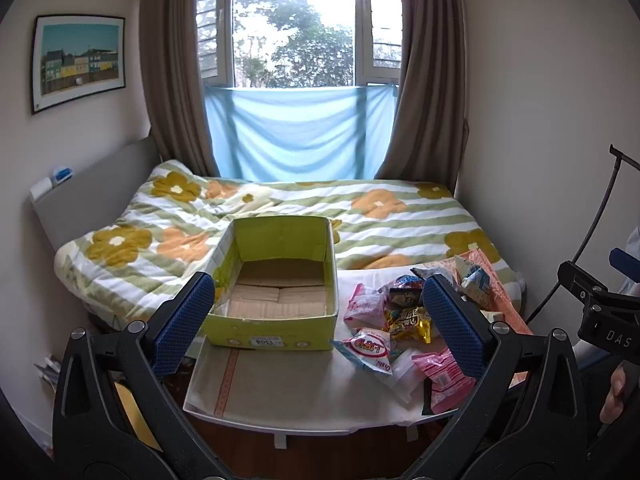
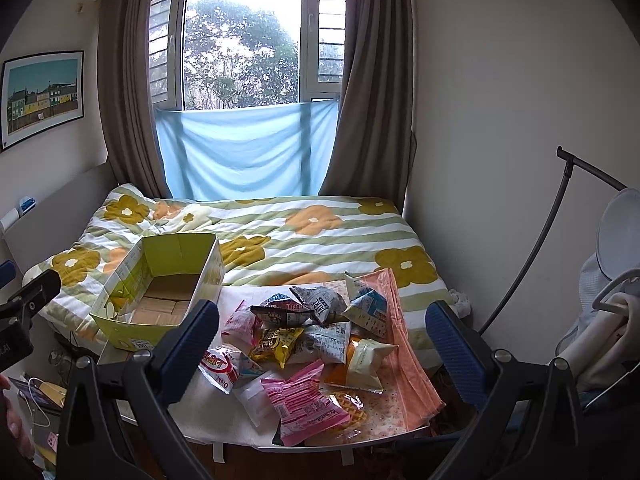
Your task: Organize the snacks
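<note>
Both grippers wide open, nothing held: left gripper (image 1: pixel 320 320) hangs in front of the box (image 1: pixel 276 284), right gripper (image 2: pixel 322 344) in front of the snack pile (image 2: pixel 308 344). No grasp yet; looks like the very start.

Snacks heaped on the small table (image 2: pixel 224 424) at the foot of the bed (image 2: pixel 320 240), just right of the box, partly on a peach cloth (image 2: pixel 404 344). Box empty, top open, near the table's left side.

Risks:
- Crinkly foil and plastic packets, puffy and slick: likely to slip out of a shallow pinch or get crushed.
- Packets overlap: pulling one may drag neighbours off the table edge, especially the pink packet (image 2: pixel 304 404) near the front.
- Thin yellow-green cardboard, light: a nudge from the left side could slide it off.
- Loose cloth could snag and pull the pile.

Box rectangular, matte, brown inside. Pad faces blue and textured.
</note>
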Demonstrator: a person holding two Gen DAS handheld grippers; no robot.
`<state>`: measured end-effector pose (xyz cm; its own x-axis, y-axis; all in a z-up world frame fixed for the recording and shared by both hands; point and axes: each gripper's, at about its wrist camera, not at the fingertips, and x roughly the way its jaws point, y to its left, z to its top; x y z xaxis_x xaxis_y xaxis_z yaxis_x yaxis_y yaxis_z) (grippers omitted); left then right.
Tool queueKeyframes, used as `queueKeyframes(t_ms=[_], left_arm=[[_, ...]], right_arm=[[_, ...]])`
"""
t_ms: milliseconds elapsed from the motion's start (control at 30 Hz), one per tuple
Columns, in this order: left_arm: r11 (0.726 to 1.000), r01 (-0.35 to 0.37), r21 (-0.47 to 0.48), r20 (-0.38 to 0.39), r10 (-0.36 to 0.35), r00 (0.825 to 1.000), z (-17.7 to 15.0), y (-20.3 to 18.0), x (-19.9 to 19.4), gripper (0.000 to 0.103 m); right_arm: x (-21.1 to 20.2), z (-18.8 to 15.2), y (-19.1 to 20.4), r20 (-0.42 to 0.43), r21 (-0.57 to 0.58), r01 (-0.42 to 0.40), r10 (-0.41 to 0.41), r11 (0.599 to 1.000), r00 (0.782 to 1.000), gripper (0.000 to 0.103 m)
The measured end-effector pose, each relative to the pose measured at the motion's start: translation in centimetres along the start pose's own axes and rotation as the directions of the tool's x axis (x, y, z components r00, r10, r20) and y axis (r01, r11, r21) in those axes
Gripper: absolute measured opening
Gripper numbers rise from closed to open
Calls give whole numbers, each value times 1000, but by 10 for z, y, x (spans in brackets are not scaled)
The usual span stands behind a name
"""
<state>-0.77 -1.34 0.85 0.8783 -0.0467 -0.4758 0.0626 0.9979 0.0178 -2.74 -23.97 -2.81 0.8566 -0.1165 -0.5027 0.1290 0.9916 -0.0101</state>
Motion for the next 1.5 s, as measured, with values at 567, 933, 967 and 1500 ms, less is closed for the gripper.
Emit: queueKeyframes(t_ms=[567, 933, 967, 1500], left_arm=[[1000, -7, 1, -9, 7, 1000, -1, -5, 2, 103], [1000, -8, -8, -13, 8, 1000, -5, -6, 2, 103], [1000, -8, -9, -14, 8, 1000, -5, -6, 3, 103], [1000, -18, -12, -22, 17, 1000, -3, -8, 7, 103]], right_arm=[[1, -1, 1, -4, 0, -2, 2, 1000, 1000, 103], [1, -1, 1, -1, 0, -1, 1, 1000, 1000, 103], [0, -1, 1, -3, 1, -1, 1, 1000, 1000, 103], [3, 1, 0, -3, -4, -7, 7, 1000, 1000, 103]])
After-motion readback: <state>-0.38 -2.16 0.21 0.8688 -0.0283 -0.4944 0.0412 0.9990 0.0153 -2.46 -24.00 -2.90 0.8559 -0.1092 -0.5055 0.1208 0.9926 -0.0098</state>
